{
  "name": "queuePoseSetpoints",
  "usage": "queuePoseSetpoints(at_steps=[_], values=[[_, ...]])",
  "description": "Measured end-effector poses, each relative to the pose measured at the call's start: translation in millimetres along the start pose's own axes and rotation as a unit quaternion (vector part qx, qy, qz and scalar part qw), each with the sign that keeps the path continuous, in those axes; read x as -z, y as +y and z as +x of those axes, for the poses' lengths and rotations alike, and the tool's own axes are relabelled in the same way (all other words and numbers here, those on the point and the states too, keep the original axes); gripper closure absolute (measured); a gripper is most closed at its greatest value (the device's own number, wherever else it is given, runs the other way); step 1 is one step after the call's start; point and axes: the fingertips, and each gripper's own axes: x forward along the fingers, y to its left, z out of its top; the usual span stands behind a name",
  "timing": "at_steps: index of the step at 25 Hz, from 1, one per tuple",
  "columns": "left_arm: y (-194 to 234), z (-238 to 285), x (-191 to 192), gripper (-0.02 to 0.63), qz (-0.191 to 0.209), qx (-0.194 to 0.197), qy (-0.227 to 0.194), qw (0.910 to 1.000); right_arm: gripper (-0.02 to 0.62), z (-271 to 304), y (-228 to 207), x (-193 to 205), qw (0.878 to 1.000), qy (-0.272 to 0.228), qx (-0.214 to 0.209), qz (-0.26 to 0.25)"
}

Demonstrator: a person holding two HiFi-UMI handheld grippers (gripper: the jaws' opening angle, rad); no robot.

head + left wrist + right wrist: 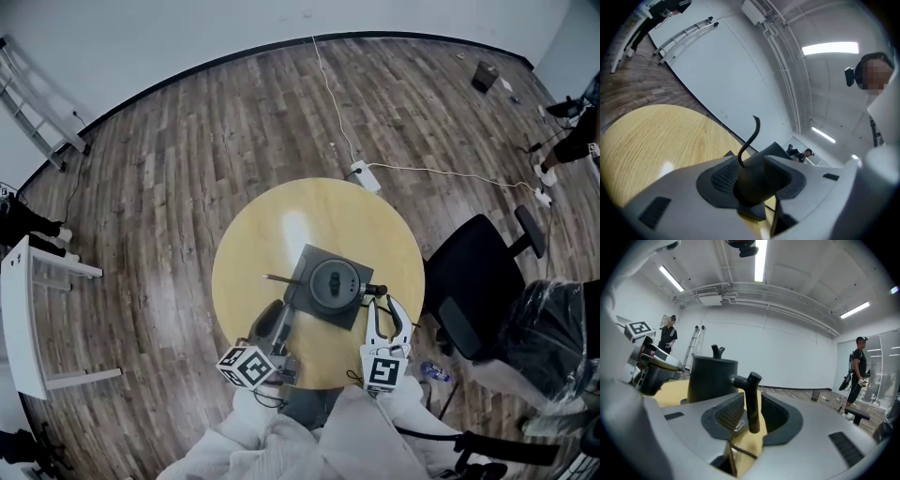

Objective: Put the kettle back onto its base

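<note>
Grey left gripper (751,174): jaws part-way apart, pads clamped on a dark lump (747,187) with a thin cord (752,136) curling up from it. Can't tell which part this is. In the head view the gripper's tips are at the near-left corner of the base (309,265).

Right gripper (752,401): jaws narrow, pads against both sides of the kettle's handle (753,404), so it reads as a pinch. The handle is a short upright bar on a stub sticking out from the side of the kettle (711,378).

Kettle is black, upright, and sits on the dark square base. From above it looks centred, with the handle pointing towards the right gripper.

Base lies flat on the round light-wood table (281,220), on the half nearer the person.

Around the table: wood-plank floor (187,169), black office chair (473,277) just beside its right edge, white power strip (366,175) with a white cable beyond the far edge.
</note>
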Motion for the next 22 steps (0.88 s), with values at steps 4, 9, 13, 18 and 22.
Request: queuePoseSetpoints(at_steps=[4, 9, 13, 18, 22], values=[[-41.5, -16.9, 2.8, 0.486, 0.102, -0.014, 0.023, 0.9944, 0.507, -25.7, -0.4, -4.2, 0.998, 0.056, 0.008, 0.013], [-95.5, -28.9, 4.0, 0.604, 0.206, -0.024, -0.006, 0.9782, 0.584, -40.8, 12.2, -19.3, 0.994, 0.067, -0.058, 0.068], [-110.6, -43.8, 14.1, 0.604, 0.208, -0.027, -0.021, 0.9775, 0.584, -48.8, 12.3, -25.6, 0.994, 0.050, -0.075, 0.064], [-107.6, -83.1, 20.6, 0.604, 0.189, -0.042, -0.020, 0.9808, 0.584, -76.2, 10.0, -33.1, 0.994, 0.043, -0.068, 0.068], [-126.3, -107.1, 15.2, 0.604, 0.203, -0.021, -0.043, 0.9781, 0.584, -99.7, 5.5, -40.6, 0.995, 0.030, -0.052, 0.074]])
